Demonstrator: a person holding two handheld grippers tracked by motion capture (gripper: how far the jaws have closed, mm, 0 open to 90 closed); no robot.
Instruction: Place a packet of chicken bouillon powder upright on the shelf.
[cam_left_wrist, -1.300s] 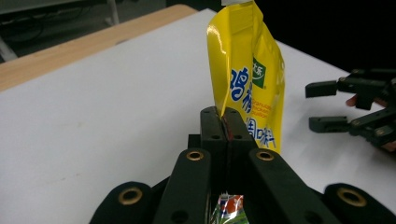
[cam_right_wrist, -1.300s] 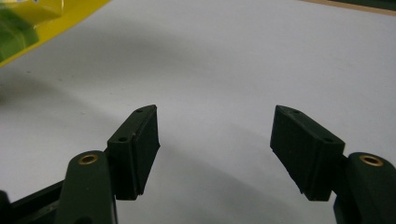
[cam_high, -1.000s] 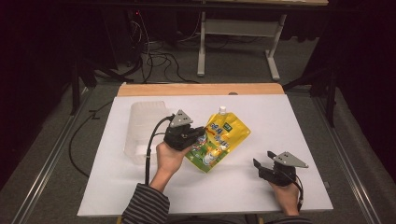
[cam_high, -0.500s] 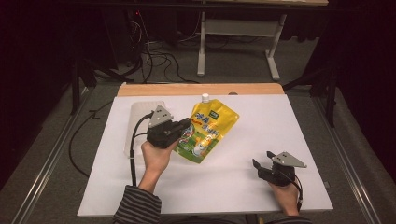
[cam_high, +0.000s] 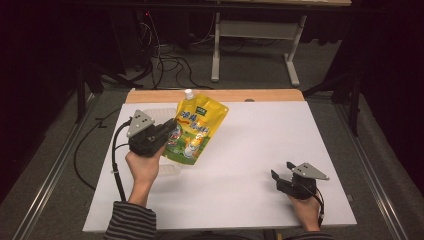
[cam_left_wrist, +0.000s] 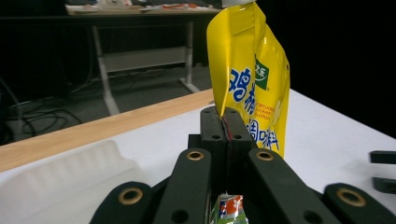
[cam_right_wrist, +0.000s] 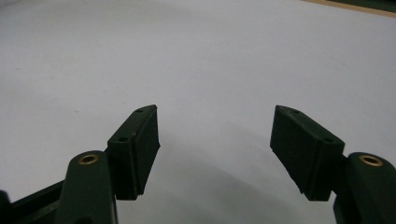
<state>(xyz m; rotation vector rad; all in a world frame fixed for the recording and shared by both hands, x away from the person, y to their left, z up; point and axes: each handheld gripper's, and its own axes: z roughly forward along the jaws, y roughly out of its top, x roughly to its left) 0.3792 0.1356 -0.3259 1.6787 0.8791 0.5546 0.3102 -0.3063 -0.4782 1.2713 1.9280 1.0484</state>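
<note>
Nearest, at the tabletop's (cam_high: 240, 150) near right corner: your right gripper (cam_high: 281, 177), resting low on the white surface. Jaws stand wide apart with bare table between them, as the right gripper view (cam_right_wrist: 215, 154) shows; nothing held.

Next, near the left edge, about midway back: your left hand (cam_high: 144, 167), with a striped sleeve (cam_high: 127, 222) coming in over the near edge. It carries the left gripper (cam_high: 167, 132), raised off the table, its cable (cam_high: 116, 160) looping down on the left.

Left gripper, state: jaws closed tight on the pouch (cam_high: 197, 131), gripping its lower left side. In the left gripper view (cam_left_wrist: 226, 128) the pads meet with only the thin foil between them.

Pouch: yellow, printed, with a white cap (cam_high: 188, 93) at the top. Held in the air, tilted, cap pointing toward the far edge; it hangs over the left half of the tabletop, clear of the surface.

Beneath the gripper and pouch: a clear tray (cam_high: 155, 116) lying flat near the far left corner; also seen at lower left in the left gripper view (cam_left_wrist: 56, 182).

Farthest: the wooden strip (cam_high: 260, 95) along the far edge.
</note>
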